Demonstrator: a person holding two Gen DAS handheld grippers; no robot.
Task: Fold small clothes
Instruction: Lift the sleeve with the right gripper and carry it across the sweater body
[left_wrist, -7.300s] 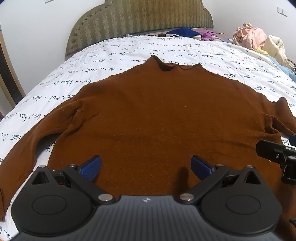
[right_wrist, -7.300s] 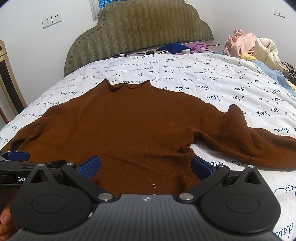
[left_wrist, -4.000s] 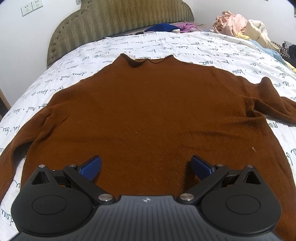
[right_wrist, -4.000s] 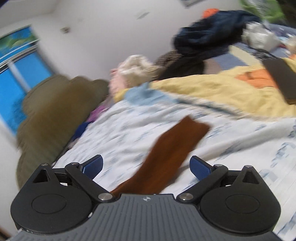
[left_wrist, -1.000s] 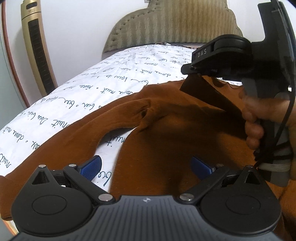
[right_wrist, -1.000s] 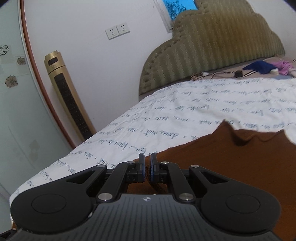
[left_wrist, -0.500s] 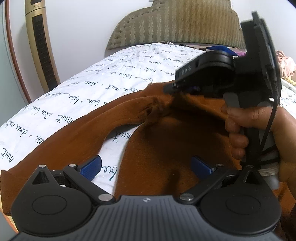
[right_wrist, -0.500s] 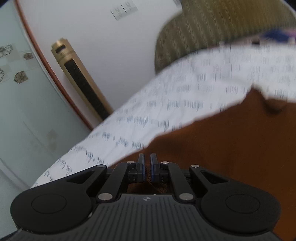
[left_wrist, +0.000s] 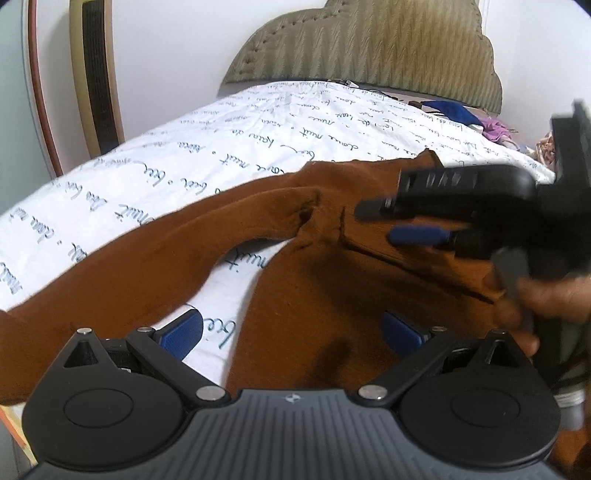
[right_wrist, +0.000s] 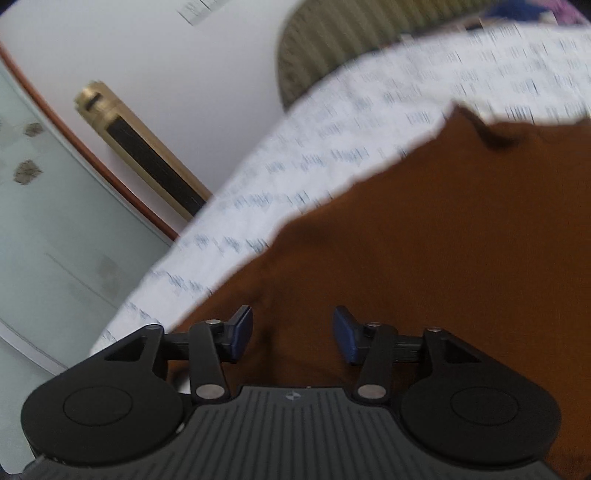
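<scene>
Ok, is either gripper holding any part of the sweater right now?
No. The left gripper and right gripper both have open jaws over the brown sweater, with no fabric pinched between them.

Black ribbed left gripper (left_wrist: 291, 332), blue fingers (left_wrist: 183, 329) (silver screws).

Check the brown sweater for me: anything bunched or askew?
Yes. The brown sweater is puckered into creases at the left armpit, and a folded-over flap lies diagonally across the body. Both grippers are open, neither holding cloth.
</scene>
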